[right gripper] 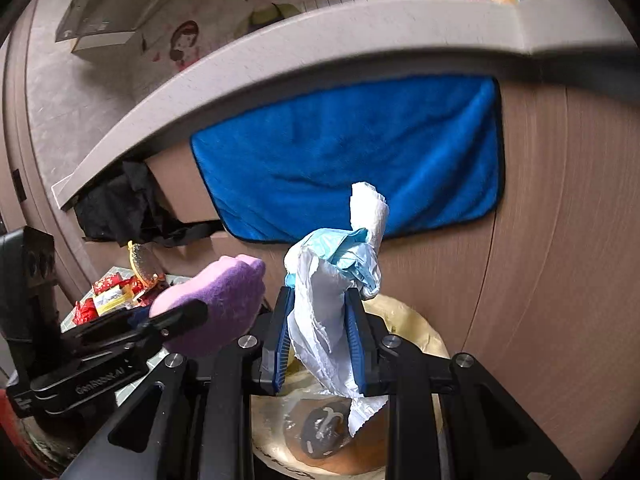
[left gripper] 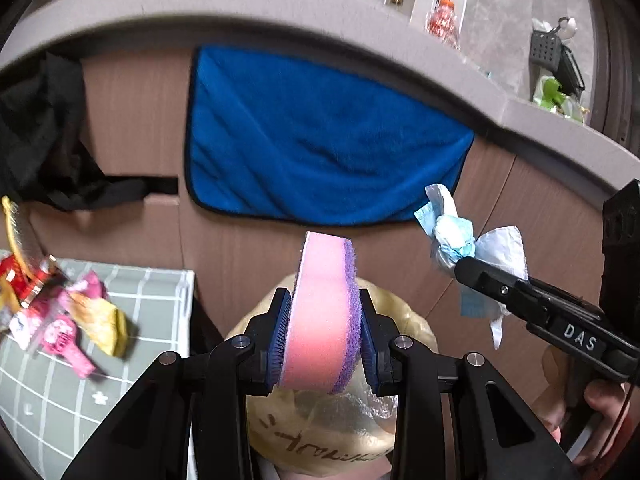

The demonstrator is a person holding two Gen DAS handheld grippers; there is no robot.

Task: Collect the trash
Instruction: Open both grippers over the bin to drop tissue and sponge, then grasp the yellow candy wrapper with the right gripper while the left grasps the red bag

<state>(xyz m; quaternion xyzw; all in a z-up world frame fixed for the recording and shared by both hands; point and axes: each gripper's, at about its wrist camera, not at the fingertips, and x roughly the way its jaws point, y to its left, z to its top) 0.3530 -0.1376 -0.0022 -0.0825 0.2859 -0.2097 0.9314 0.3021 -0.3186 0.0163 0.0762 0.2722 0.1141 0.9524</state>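
Sponge [left gripper: 324, 312]: pink/purple, soft, light, squashes; clamped across flat faces by left tool [left gripper: 324, 344].
Tissue wad [right gripper: 336, 280]: white/blue, flimsy, tears; pinched mid-bunch by right tool [right gripper: 320, 344].
Bin bag [right gripper: 416, 328]: below both.

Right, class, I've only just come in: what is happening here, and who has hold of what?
A person is clearing up rubbish with a claw in each hand. The left claw is shut on a pink and purple sponge. The right claw is shut on a crumpled wad of white tissue and blue mask. Both hang above a bin lined with a yellowish bag, in front of a blue towel. More wrappers lie on a grey checked surface nearby.
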